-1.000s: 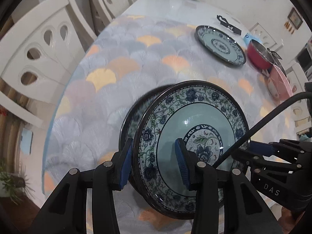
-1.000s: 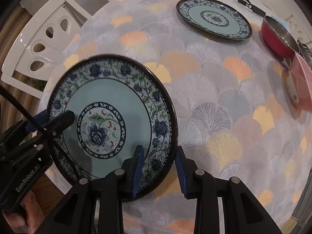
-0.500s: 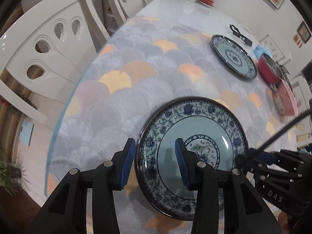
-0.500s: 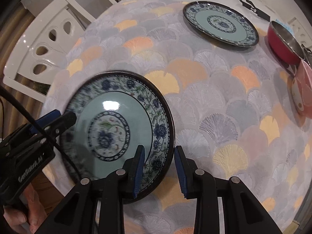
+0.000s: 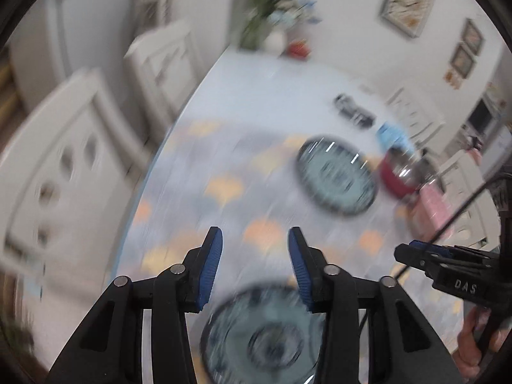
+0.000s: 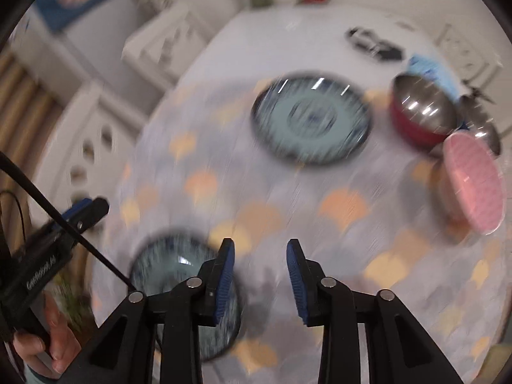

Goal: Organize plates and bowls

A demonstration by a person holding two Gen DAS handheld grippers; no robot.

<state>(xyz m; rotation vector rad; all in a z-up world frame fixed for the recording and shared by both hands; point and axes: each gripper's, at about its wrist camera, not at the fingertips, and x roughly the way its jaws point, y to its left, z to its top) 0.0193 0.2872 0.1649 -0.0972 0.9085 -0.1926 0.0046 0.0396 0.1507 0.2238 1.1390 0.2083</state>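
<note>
Both views are motion-blurred. A blue-and-teal patterned plate (image 5: 265, 336) lies flat on the tablecloth near the table's front edge, below and behind my left gripper (image 5: 254, 268), which is open and empty above it. The plate also shows in the right wrist view (image 6: 179, 275), low left of my right gripper (image 6: 260, 280), which is open and empty. A second matching plate (image 5: 336, 179) (image 6: 312, 120) lies farther back on the table. A red bowl (image 6: 419, 115) and a pink bowl (image 6: 470, 182) sit at the right.
The table (image 5: 224, 211) has a fan-patterned cloth. White chairs (image 5: 54, 172) stand along its left side. A black object (image 6: 374, 43) and a blue item (image 6: 428, 70) lie at the far end. A vase with plants (image 5: 275, 38) stands at the back.
Both grippers have let go of the near plate, which now lies flat on the table. Both have lifted and pulled back, so the view swings up toward the far end.
</note>
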